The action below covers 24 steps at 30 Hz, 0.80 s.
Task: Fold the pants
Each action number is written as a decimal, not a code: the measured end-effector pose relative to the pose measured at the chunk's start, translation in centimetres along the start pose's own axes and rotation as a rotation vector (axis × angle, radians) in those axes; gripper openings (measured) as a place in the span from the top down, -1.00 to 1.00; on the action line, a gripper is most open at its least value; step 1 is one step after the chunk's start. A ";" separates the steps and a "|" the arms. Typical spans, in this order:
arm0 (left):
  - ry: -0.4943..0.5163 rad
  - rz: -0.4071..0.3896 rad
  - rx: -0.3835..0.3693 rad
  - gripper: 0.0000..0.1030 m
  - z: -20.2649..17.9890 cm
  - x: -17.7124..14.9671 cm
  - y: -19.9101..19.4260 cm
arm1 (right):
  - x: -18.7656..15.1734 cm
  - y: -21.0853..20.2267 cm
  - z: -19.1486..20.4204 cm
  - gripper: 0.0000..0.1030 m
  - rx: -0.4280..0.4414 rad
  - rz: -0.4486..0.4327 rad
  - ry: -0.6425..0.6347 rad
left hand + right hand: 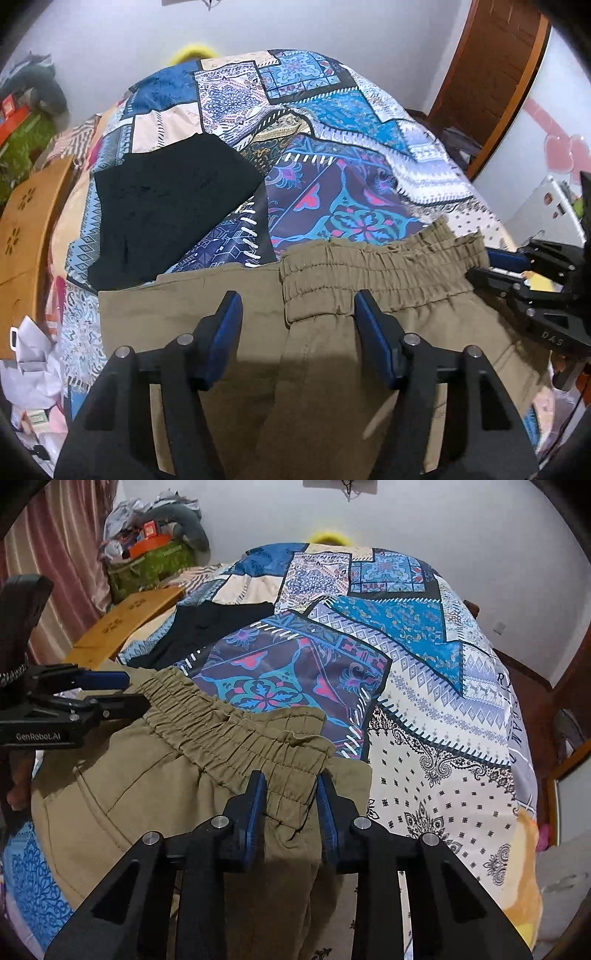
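Pants waistband between 2 grippers on the bed.

Khaki pants [332, 332] lie on the near edge of the patterned bedspread [332, 184], elastic waistband [236, 731] running left to right, legs trailing toward the camera. Left gripper [297, 325] stands open, its jaws straddling the waistband's left end without pinching. Right gripper [291, 808] is narrower, cloth between its pads [258, 805] at the right end, though a firm clamp isn't clear. Both sit equally near the band; the black garment [166, 206] lies far-left, apart.
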<state>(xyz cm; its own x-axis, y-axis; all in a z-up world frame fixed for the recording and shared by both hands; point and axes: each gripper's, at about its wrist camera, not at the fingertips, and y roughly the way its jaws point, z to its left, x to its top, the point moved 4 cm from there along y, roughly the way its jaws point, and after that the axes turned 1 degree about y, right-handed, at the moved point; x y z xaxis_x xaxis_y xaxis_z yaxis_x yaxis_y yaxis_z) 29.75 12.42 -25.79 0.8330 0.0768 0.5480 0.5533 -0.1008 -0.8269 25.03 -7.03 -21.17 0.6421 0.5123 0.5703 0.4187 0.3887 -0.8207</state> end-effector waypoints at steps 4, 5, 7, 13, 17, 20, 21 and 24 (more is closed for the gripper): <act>-0.029 -0.032 0.017 -0.25 0.8 0.3 -3.0 | 0.2 -1.9 -0.3 0.49 0.012 -0.001 0.024; -0.027 -0.062 0.032 -0.28 1.2 0.4 -4.3 | 0.1 -2.4 -0.3 0.43 0.007 -0.012 0.024; -0.031 -0.099 0.052 -0.47 2.1 0.4 -6.3 | -0.1 -3.9 -0.4 0.11 0.001 -0.041 0.032; -0.053 -0.118 0.131 -0.93 5.5 -1.4 -9.1 | -0.8 -7.1 -0.7 -0.44 -0.007 -0.150 0.100; -0.145 -0.054 0.110 -0.93 8.1 -3.9 -7.6 | -1.8 -6.4 -0.9 -0.44 0.040 -0.119 0.154; -0.224 0.001 0.046 -0.93 9.4 -5.5 -5.7 | -2.7 -5.4 -1.1 -0.44 0.059 -0.083 0.181; -0.236 0.015 0.026 -0.93 9.5 -5.8 -5.3 | -3.1 -5.0 -1.2 -0.44 0.066 -0.066 0.193; -0.264 0.071 -0.052 -0.93 9.5 -6.5 -3.2 | -4.2 -3.2 -1.9 -0.44 0.098 -0.010 0.258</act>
<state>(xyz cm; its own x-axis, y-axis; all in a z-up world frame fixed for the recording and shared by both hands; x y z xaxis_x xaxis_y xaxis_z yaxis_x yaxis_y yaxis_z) 22.49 21.70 -27.87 0.8426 0.3227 0.4313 0.4988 -0.1653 -0.8508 22.16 -11.86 -21.04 0.7856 0.3012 0.5405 0.3701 0.4713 -0.8006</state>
